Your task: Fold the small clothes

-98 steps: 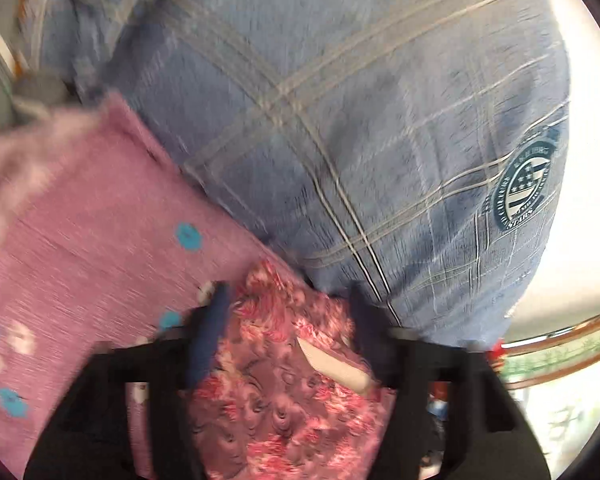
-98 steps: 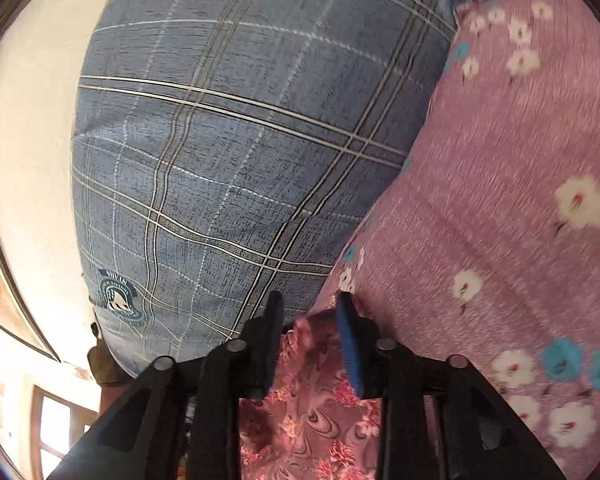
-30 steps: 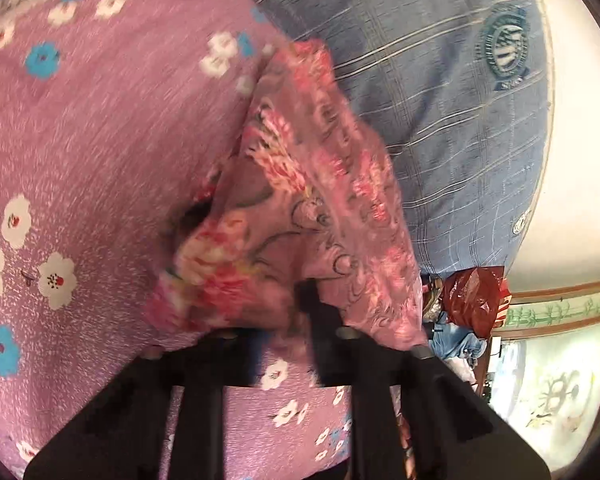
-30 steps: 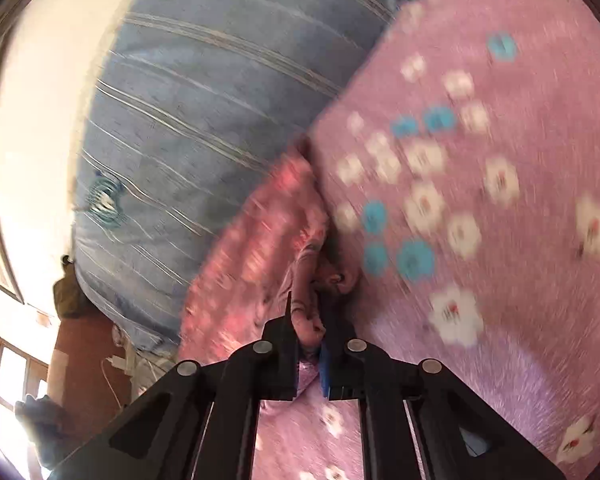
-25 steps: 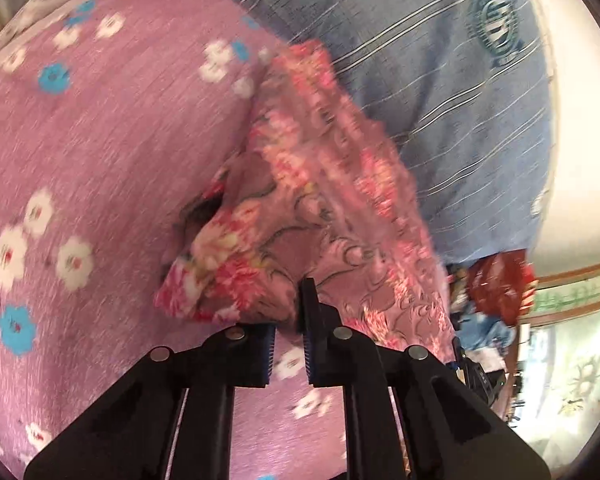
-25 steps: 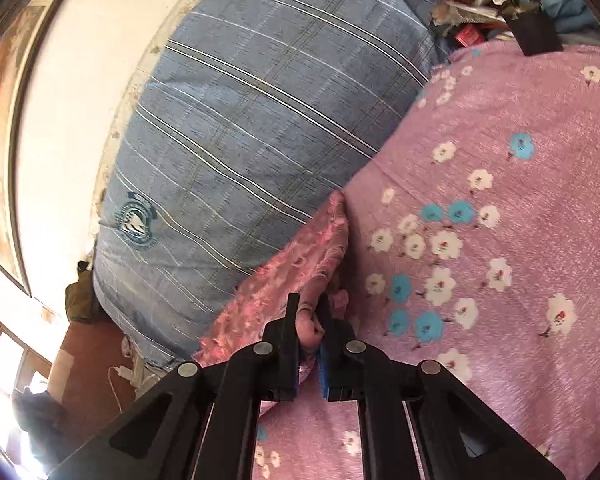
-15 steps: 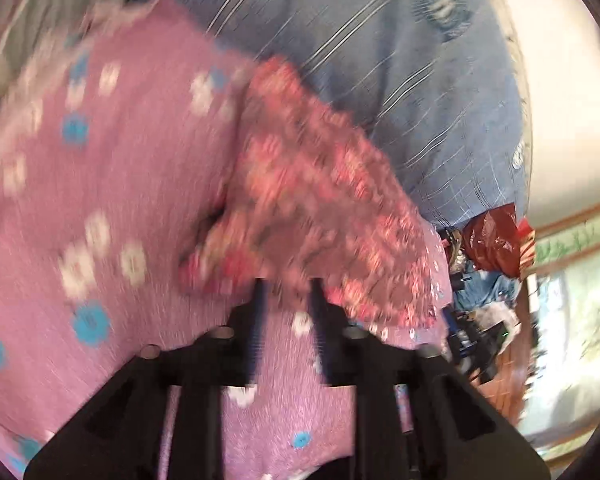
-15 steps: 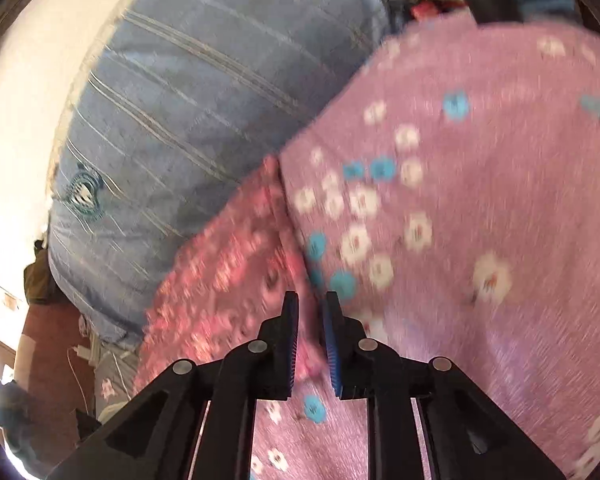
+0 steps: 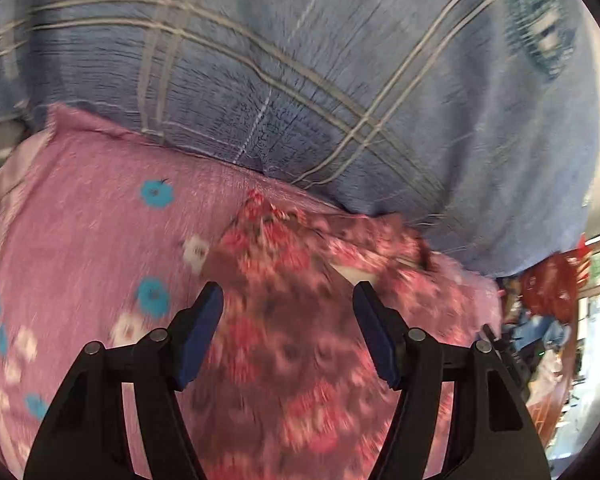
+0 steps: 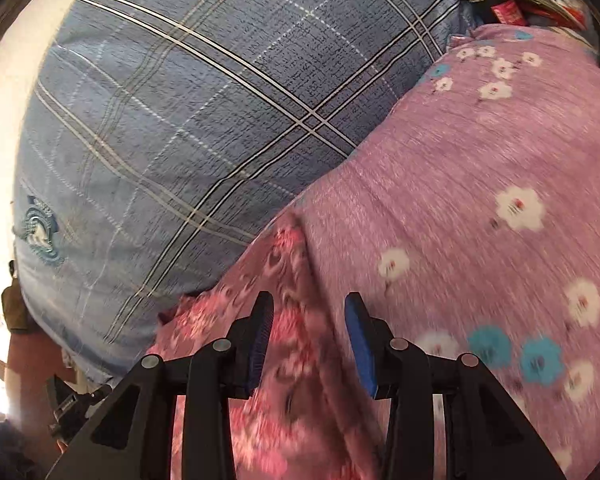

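the pink floral garment (image 9: pixel 300 320) is lying on the purple flowered bedspread (image 9: pixel 80 220), up against the edge where the blue plaid pillow (image 9: pixel 300 80) is sitting. the left gripper (image 9: pixel 288 332) is hovering over it with fingers spread wide, gripping nothing. the right gripper (image 10: pixel 306 336) is likewise standing apart-fingered over the garment's (image 10: pixel 284 280) edge.

No legible text anywhere.

A large blue plaid fabric pillow (image 10: pixel 204 128) with an embroidered round crest (image 10: pixel 38 232) lies against a purple bedsheet printed with white and blue flowers (image 10: pixel 480 200), a cream wall (image 10: pixel 4 92) behind.
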{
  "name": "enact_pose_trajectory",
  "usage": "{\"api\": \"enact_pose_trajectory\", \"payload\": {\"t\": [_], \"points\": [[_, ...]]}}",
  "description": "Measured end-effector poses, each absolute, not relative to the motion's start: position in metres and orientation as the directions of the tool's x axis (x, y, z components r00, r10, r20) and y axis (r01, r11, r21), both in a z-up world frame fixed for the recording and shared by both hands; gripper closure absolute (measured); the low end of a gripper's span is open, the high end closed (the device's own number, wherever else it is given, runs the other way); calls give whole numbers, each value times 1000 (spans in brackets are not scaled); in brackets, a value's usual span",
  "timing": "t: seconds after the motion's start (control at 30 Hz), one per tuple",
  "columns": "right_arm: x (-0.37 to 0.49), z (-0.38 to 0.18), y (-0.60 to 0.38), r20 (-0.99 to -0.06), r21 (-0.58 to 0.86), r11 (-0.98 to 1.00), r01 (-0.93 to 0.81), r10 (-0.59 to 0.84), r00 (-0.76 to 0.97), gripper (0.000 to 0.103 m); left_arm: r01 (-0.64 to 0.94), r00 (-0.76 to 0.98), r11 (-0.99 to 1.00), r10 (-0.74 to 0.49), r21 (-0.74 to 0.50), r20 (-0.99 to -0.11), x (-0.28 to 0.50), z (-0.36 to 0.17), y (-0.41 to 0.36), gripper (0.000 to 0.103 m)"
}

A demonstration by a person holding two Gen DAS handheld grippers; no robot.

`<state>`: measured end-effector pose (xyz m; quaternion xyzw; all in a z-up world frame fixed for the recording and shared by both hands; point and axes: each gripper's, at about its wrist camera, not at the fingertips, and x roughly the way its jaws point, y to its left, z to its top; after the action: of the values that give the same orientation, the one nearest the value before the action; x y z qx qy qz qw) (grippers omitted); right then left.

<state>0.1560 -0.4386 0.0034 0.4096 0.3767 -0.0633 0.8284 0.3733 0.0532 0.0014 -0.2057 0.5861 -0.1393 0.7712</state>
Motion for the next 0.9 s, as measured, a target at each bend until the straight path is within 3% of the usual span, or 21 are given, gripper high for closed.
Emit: {"api": "enact_pose_trajectory", "payload": {"t": [0.2,0.27,0.33,0.4,0.47,0.53,0.57,0.6,0.63,0.73,0.9], "points": [[187,-5,-444,-677,623,685,377,232,698,59,43,256,881,-466,-471,-847,389,-26,42,40],[198,-7,-438,-671,627,706,331,274,689,60,99,294,884,-464,-456,-835,388,-20,37,103],[209,-6,-429,-680,605,748,273,308,665,98,76,306,890,-450,-450,-839,393,-18,37,103],[211,8,-421,-669,567,791,228,280,688,98,68,369,920,-383,-386,-847,400,-10,39,103],[202,24,-426,-582,623,758,192,285,762,98,34,401,944,-313,-327,-861,407,-9,45,103],[198,29,-437,-532,665,720,198,270,803,98,25,382,918,-374,-395,-845,411,-10,56,103],[200,25,-438,-556,651,726,222,257,790,98,43,350,881,-454,-470,-819,411,-10,61,103],[202,21,-437,-587,626,742,240,246,771,98,59,329,858,-499,-509,-802,410,-9,62,102],[205,13,-434,-631,591,764,259,238,738,98,82,311,847,-523,-526,-793,409,-8,63,94],[206,-3,-430,-672,570,767,293,231,704,97,108,293,869,-492,-483,-820,406,-9,58,36],[204,-25,-426,-668,608,728,317,252,701,96,34,260,870,-484,-493,-836,409,-33,55,32]]}}
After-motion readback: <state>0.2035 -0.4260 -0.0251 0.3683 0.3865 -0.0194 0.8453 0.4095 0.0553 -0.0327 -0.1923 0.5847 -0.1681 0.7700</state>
